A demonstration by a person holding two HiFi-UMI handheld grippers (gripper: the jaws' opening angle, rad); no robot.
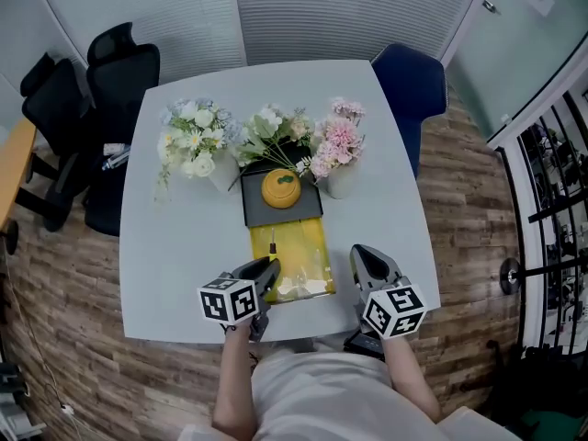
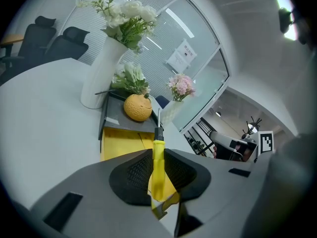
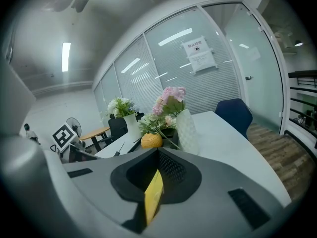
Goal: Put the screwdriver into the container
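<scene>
A screwdriver (image 2: 157, 157) with a yellow handle and a black collar is pinched in my left gripper (image 2: 158, 155); its metal shaft points ahead toward an orange round pot (image 2: 137, 108). In the head view the left gripper (image 1: 266, 270) sits at the near left corner of a flat yellow container (image 1: 308, 246), and the screwdriver's tip (image 1: 273, 243) hangs over it. The orange pot (image 1: 281, 188) stands on a dark tray (image 1: 262, 214) just beyond. My right gripper (image 1: 360, 254) rests right of the container, with a thin yellow piece (image 3: 153, 197) between its closed jaws; what it is stays unclear.
Three vases of flowers (image 1: 197, 150) (image 1: 276, 131) (image 1: 335, 145) line the back of the white table (image 1: 175, 255). A blue chair (image 1: 409, 76) stands at the far right corner and black office chairs (image 1: 115, 72) at the left. The near table edge is just behind both grippers.
</scene>
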